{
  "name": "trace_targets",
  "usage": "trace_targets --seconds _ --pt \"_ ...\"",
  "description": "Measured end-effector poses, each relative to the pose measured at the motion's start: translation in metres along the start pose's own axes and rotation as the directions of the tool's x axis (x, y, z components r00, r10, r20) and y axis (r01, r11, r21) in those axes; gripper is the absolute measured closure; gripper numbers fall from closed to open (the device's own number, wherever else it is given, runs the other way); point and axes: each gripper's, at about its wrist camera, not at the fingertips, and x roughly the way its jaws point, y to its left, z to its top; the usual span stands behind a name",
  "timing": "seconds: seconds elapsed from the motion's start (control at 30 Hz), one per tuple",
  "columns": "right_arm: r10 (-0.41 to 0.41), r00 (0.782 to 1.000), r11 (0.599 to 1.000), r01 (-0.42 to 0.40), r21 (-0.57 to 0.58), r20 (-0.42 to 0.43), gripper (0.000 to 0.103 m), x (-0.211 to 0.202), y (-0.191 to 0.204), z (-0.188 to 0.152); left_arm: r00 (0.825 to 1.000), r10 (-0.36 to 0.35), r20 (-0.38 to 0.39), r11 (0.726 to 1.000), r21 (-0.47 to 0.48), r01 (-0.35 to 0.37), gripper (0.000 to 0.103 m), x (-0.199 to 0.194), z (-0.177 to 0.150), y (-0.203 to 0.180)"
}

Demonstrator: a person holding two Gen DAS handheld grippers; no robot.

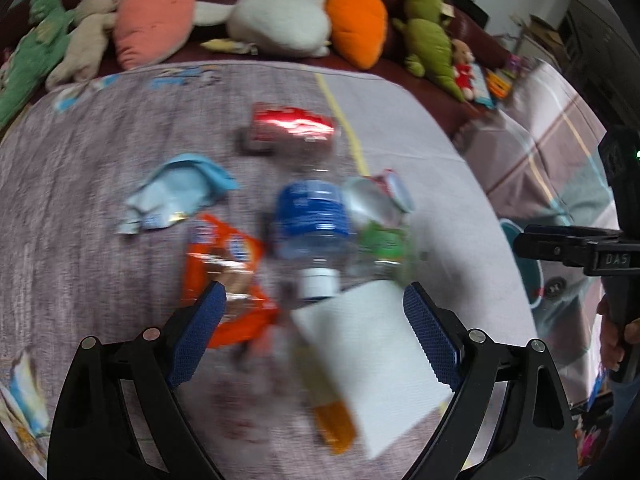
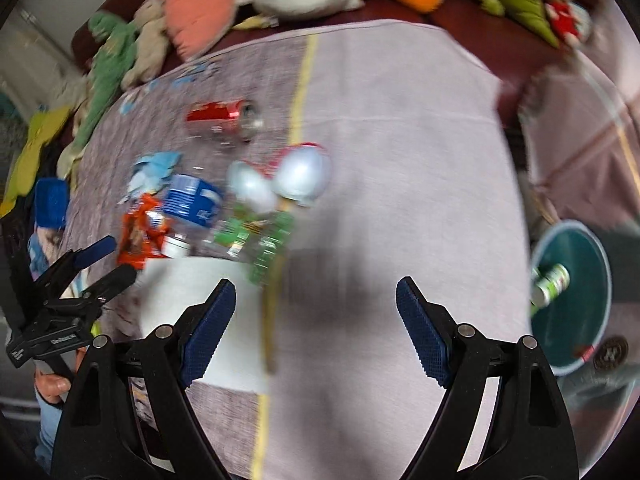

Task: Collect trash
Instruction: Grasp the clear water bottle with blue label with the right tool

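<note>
Trash lies on a cloth-covered table (image 1: pixel 100 152): a red can (image 1: pixel 292 124), a blue-labelled plastic bottle (image 1: pixel 314 228), a light blue wrapper (image 1: pixel 176 194), an orange snack bag (image 1: pixel 228 276), a green wrapper (image 1: pixel 380 240), a silver-lined cup (image 1: pixel 378 196) and a white paper sheet (image 1: pixel 376 352). My left gripper (image 1: pixel 316 312) is open above the white paper, just short of the bottle's cap. My right gripper (image 2: pixel 316 312) is open and empty over bare cloth, right of the pile (image 2: pixel 240 208). A teal bin (image 2: pixel 572 296) at the right holds a green-labelled bottle (image 2: pixel 550 284).
A dark red sofa (image 1: pixel 436 92) with several plush toys (image 1: pixel 280 20) runs along the table's far side. The right gripper shows at the right edge of the left wrist view (image 1: pixel 560 246); the left gripper shows at the left of the right wrist view (image 2: pixel 96 264). Both views are motion-blurred.
</note>
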Motion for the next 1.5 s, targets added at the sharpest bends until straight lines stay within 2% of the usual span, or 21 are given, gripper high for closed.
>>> trace_targets --seconds 0.23,0.33,0.43,0.67,0.87,1.07,1.13,1.23,1.37,1.5 --pt "0.041 0.997 0.997 -0.045 -0.063 -0.068 0.026 0.037 0.059 0.048 0.999 0.034 -0.004 0.999 -0.039 -0.034 0.012 0.003 0.011 0.053" --pt "0.071 0.992 0.994 -0.079 -0.072 -0.104 0.042 0.057 0.080 0.070 0.999 0.041 -0.009 0.998 -0.050 -0.041 0.012 0.008 0.017 0.071" --pt "0.084 0.986 0.993 -0.095 -0.071 -0.144 0.046 0.080 0.096 0.086 0.999 0.050 -0.011 0.998 -0.043 -0.051 0.012 0.013 0.025 0.082" --pt "0.075 0.976 0.994 -0.089 -0.057 -0.206 0.046 0.123 0.105 0.105 0.999 0.040 -0.016 0.999 -0.021 -0.040 0.012 0.020 0.032 0.102" --pt "0.115 0.965 0.991 -0.126 -0.032 -0.237 0.034 0.144 0.108 0.108 0.999 0.038 -0.027 0.999 -0.018 -0.039 0.012 0.024 0.032 0.115" --pt "0.175 0.946 0.984 -0.176 0.021 -0.273 0.033 0.166 0.107 0.103 0.999 0.037 -0.036 0.999 -0.020 -0.038 0.012 0.026 0.031 0.121" --pt "0.173 0.950 0.984 -0.177 0.009 -0.261 0.036 0.164 0.107 0.101 0.999 0.040 -0.037 0.999 -0.016 -0.041 0.012 0.026 0.030 0.121" --pt "0.123 0.963 0.989 -0.140 -0.055 -0.240 0.037 0.156 0.114 0.097 0.998 0.043 -0.043 0.999 -0.017 -0.044 0.012 0.026 0.030 0.121" --pt "0.147 0.974 0.984 -0.161 -0.071 -0.171 0.037 0.120 0.110 0.103 0.998 0.043 -0.041 0.999 -0.011 -0.043 0.012 0.026 0.035 0.118" --pt "0.152 0.982 0.986 -0.159 -0.054 -0.111 0.037 0.084 0.092 0.112 0.999 -0.015 -0.041 0.999 -0.038 0.013 0.012 0.027 0.049 0.106"
